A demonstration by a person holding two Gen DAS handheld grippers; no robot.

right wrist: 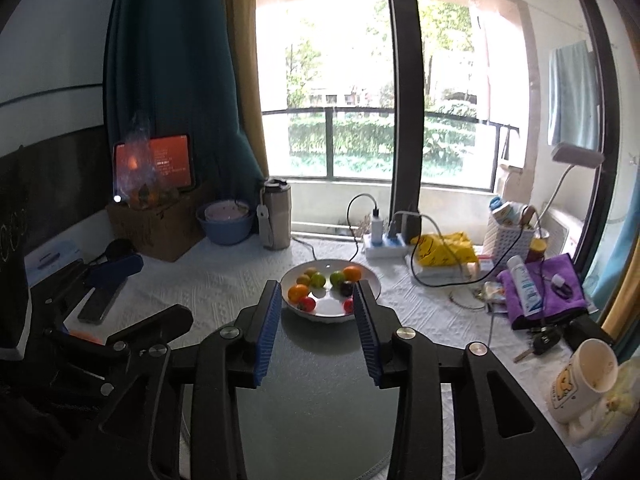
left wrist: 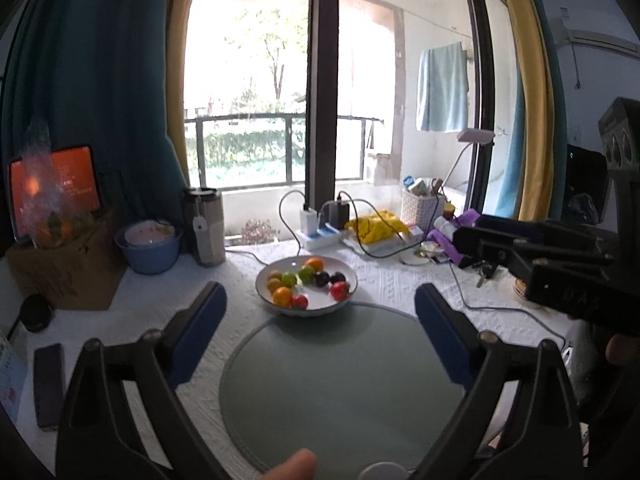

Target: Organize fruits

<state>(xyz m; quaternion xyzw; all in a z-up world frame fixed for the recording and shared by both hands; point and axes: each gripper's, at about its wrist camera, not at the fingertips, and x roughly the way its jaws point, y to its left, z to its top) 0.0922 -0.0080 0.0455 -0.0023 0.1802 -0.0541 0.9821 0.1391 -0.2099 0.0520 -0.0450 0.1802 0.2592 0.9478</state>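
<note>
A white bowl point(left wrist: 320, 308) holds several small fruits: oranges point(left wrist: 282, 296), green ones point(left wrist: 307, 273), dark plums point(left wrist: 322, 279) and red ones point(left wrist: 340, 290). It stands just behind a round grey-green mat point(left wrist: 340, 392). My left gripper point(left wrist: 320, 304) is open and empty, hovering over the mat in front of the bowl. In the right wrist view the bowl point(right wrist: 372, 282) with its fruits point(right wrist: 298, 292) lies just beyond my right gripper point(right wrist: 317, 294), which is open and empty above the mat point(right wrist: 316, 408). The right gripper also shows in the left wrist view point(left wrist: 568, 276).
A blue bowl point(left wrist: 150, 250), a tumbler point(left wrist: 205, 226) and a cardboard box point(left wrist: 66, 268) stand at the back left. A power strip with cables point(left wrist: 320, 236), yellow bag point(left wrist: 376, 226), white basket point(left wrist: 422, 208) and purple cloth point(right wrist: 540, 288) are at the back right. A mug point(right wrist: 584, 380) and a phone point(left wrist: 49, 384) lie near.
</note>
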